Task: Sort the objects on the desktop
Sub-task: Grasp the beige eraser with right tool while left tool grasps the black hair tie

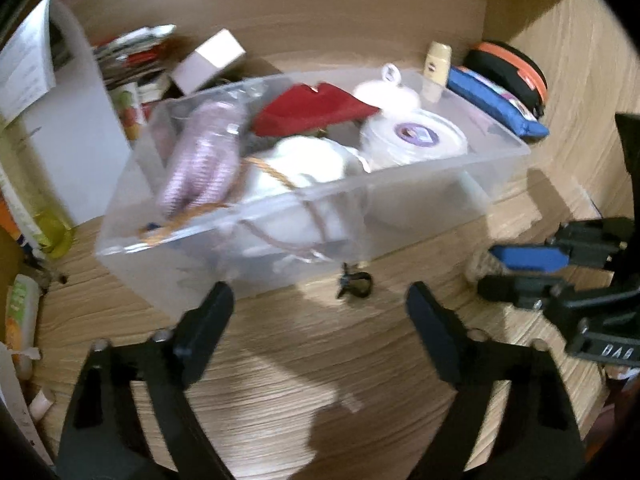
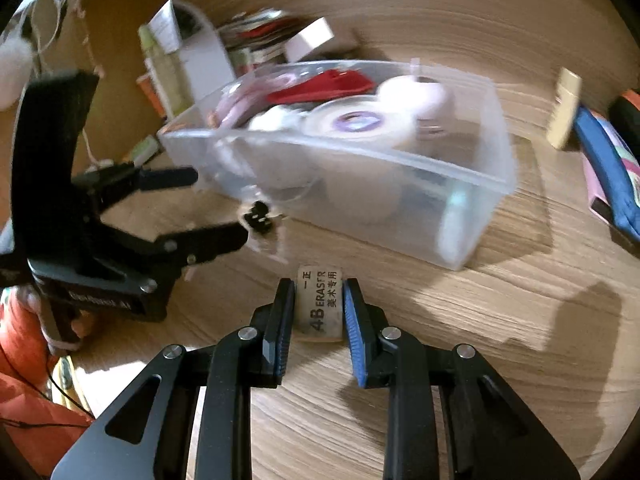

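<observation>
A clear plastic bin (image 1: pixel 440 172) (image 2: pixel 476 184) stands on the wooden desk, holding a red pouch (image 1: pixel 312 110), a pink knitted item (image 1: pixel 204 160), a white tape roll (image 1: pixel 414 136) and other white things. My right gripper (image 2: pixel 319 286) (image 1: pixel 490 270) is shut on a white eraser (image 2: pixel 320 304) printed "4B", low over the desk in front of the bin. My left gripper (image 1: pixel 320 300) (image 2: pixel 218 206) is open, its fingers apart either side of a small black binder clip (image 1: pixel 354 282) (image 2: pixel 258 216) that lies on the desk by the bin's front wall. Nothing touches its pads.
A blue pencil case (image 1: pixel 496 104) (image 2: pixel 604 160), a black and orange round case (image 1: pixel 508 68) and a small cream bottle (image 1: pixel 438 68) (image 2: pixel 564 108) sit right of the bin. A white box (image 1: pixel 208 60), stacked papers (image 1: pixel 132 64) and a white stand (image 1: pixel 76 120) crowd the back left.
</observation>
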